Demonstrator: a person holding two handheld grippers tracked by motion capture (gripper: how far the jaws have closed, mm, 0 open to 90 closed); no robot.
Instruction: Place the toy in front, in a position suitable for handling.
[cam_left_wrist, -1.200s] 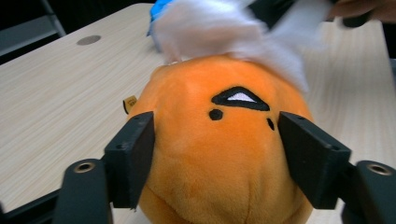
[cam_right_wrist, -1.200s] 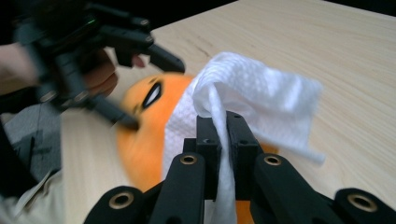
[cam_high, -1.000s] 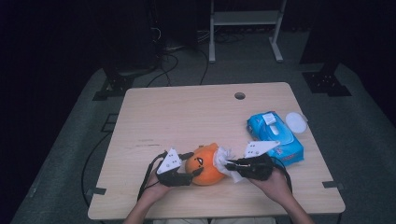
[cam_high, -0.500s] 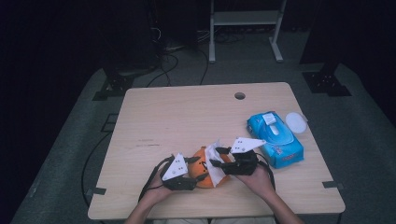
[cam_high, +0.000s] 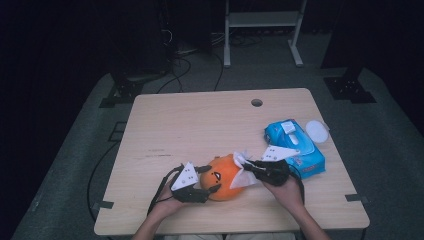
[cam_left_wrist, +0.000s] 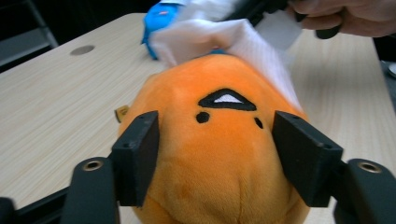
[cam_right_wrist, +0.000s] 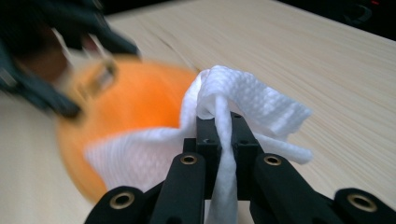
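We see the round orange plush toy with a stitched black face (cam_high: 223, 176) lying near the front edge of the pale wooden table (cam_high: 200, 125), with the left gripper (cam_left_wrist: 215, 154) holding it, its fingers having just widened yet pressing both flanks. The right gripper (cam_right_wrist: 218, 135) has just closed its fingers tight on a white textured wet wipe (cam_right_wrist: 243, 105), which drapes over the toy's top. A blue wipe pack (cam_high: 292, 142) lies just beside the right hand (cam_high: 287, 187).
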